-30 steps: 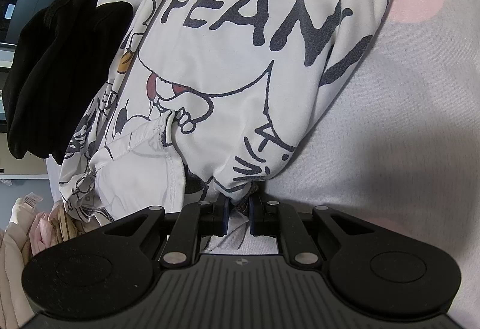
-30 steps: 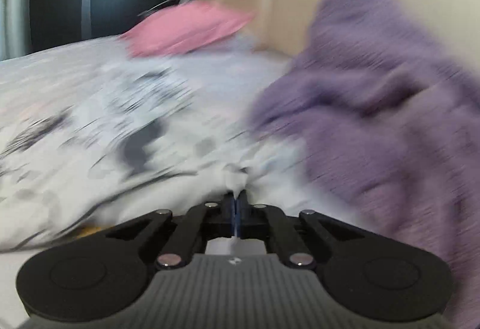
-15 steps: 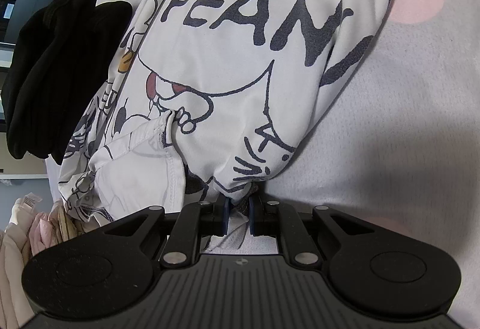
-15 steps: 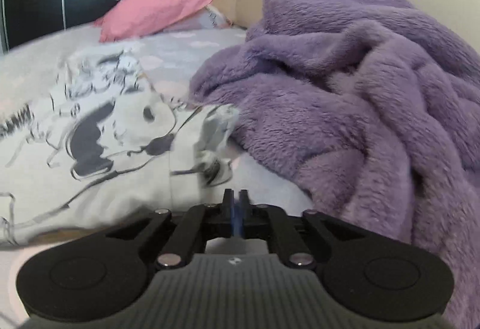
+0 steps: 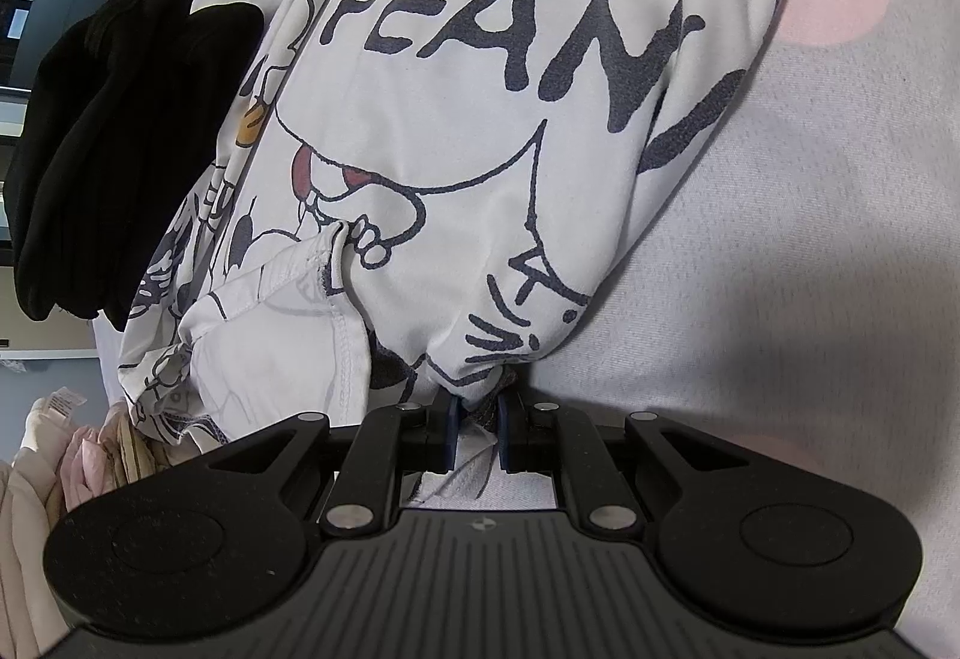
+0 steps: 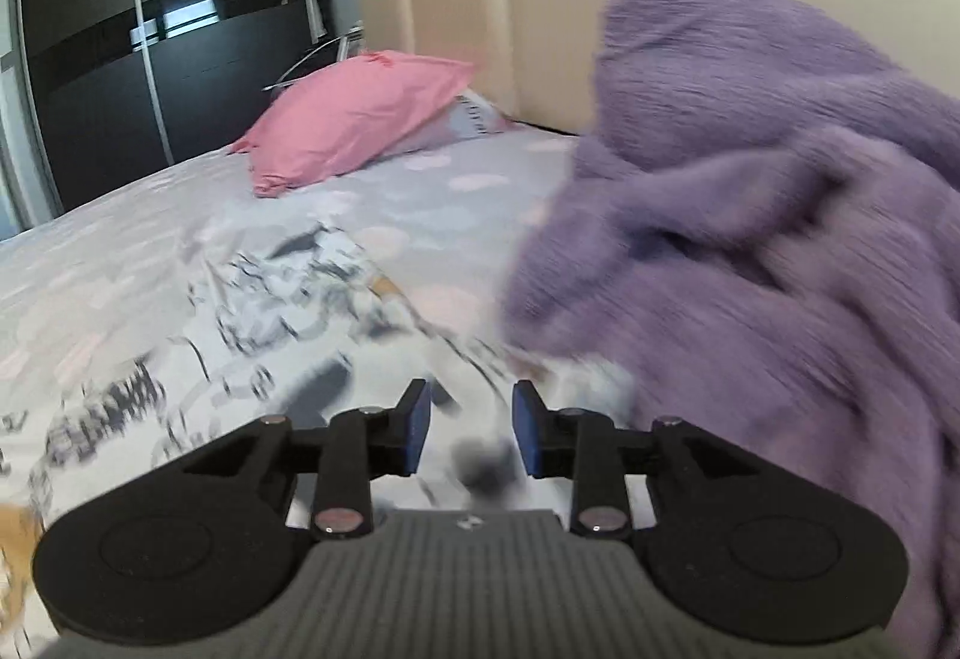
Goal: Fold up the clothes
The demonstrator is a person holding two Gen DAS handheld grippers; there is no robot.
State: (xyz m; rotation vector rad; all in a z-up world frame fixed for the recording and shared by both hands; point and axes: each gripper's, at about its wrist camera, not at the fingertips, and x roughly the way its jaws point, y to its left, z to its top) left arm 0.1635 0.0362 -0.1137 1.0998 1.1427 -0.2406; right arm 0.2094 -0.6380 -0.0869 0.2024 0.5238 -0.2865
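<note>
Lying on one bed: one cartoon shirt, one purple blanket.

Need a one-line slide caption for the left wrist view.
Left claw shut on cartoon-print shirt beside black garment.

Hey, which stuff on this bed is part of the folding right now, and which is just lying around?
In the job:
- cartoon shirt
- left gripper, clamped on the shirt's edge
- right gripper, jaws just opened, gripping nothing

Lying about:
- purple fleece
- pink pillow
- black garment
- bedsheet
</note>
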